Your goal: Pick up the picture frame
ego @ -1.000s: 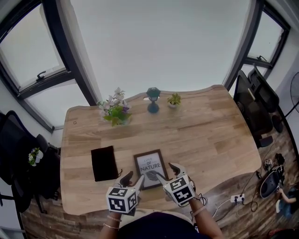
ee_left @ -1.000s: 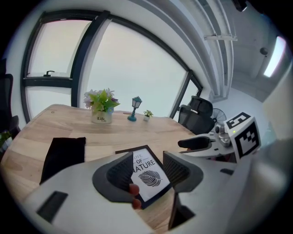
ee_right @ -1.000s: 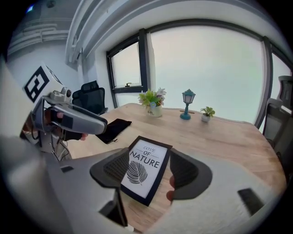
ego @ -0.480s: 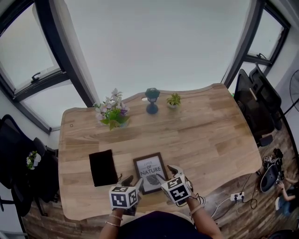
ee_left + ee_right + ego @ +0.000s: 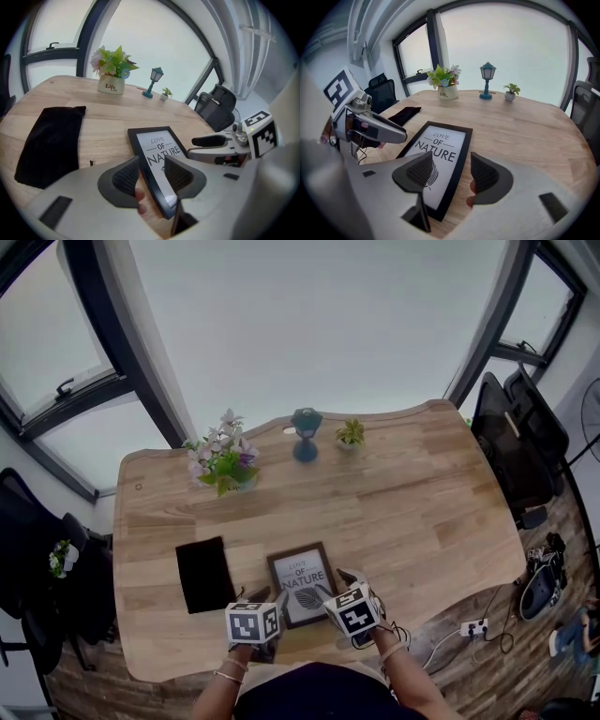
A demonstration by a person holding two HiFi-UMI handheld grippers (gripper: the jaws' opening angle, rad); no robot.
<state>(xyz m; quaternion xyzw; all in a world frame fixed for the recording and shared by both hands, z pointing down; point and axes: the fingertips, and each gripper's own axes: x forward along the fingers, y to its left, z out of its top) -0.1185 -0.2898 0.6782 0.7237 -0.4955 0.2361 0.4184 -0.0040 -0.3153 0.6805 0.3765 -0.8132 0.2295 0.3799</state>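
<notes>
Frame [image 5: 302,582] lies flat on the table [image 5: 422,512], print side up. It's close to the near edge, right in front of the person, w/ a black pouch [image 5: 204,575] just beside it on its left. Both tools are down at the frame's near end, one per side.

L gripper [image 5: 269,596]: jaws apart, though they've just been closing a bit. In the left gripper view the frame [image 5: 157,157] has its left edge running up btw. the two pads. The outer pad is over bare wood and the inner one over the glass. Neither is pressing on it as far as I can see, so nothing's grasped yet.

R gripper [image 5: 335,584] mirrors that. Its jaws are apart and, in the right gripper view, the frame [image 5: 440,154] has its right edge sitting btw. them. There's a gap on both sides, so no hold there either.

So I'd call this the tail end of the approach, i.e. lining up for a two-sided grasp. The frame's flat on the wood and the lift hasn't begun.

Next move, as I judge it:
- Both sets of jaws need to close onto their own edge at approx. the same time.
- Since the frame's flat, each outer pad prob. has to get low against the side of the black border, or the squeeze will just skate off the top.
- The glass looks smooth, so the inner pads may slip.
- Then raise both hands together and level. If one side leads, the frame could twist out of the other.
</notes>
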